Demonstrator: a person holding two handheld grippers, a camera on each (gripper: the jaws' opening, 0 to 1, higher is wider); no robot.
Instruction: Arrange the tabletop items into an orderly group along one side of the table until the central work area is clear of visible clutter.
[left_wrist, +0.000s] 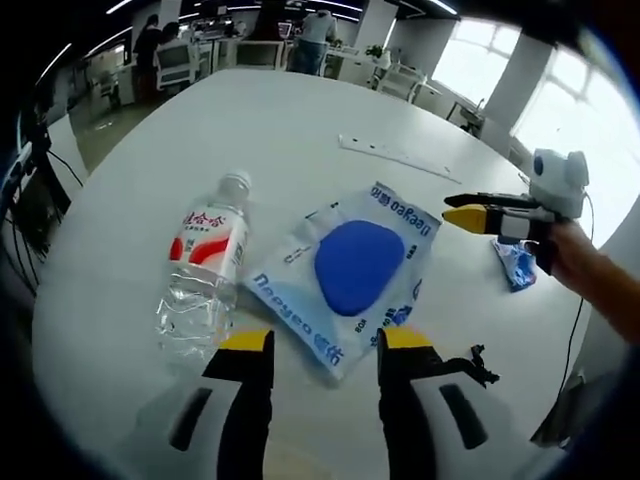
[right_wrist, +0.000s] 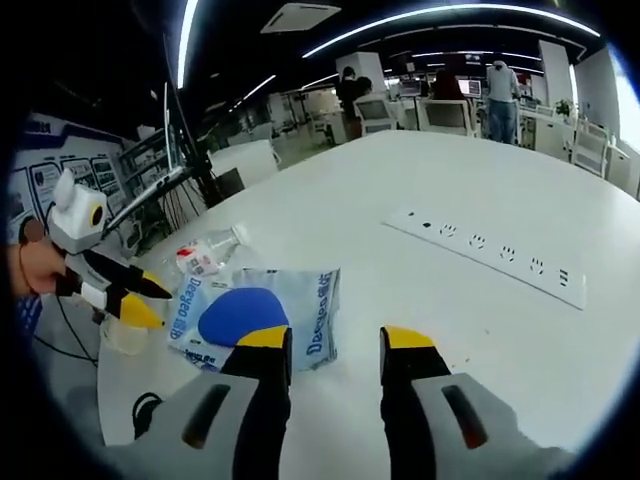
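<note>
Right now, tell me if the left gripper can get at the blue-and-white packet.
Probably yes. The left gripper is open, and the packet lies flat just ahead of its jaws with nothing between. The water bottle lies to one side, clear of that path.

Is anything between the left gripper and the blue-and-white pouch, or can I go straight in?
Nothing visible blocks it. The left gripper sits open right at the near edge of the pouch. The water bottle lies alongside, to the pouch's left, not in the path.

An open-plan office is stretching behind the white tabletop (right_wrist: 480, 190), with people (right_wrist: 498, 95) standing at monitor-topped desks (right_wrist: 445, 115) under strip ceiling lights (right_wrist: 440, 20).
</note>
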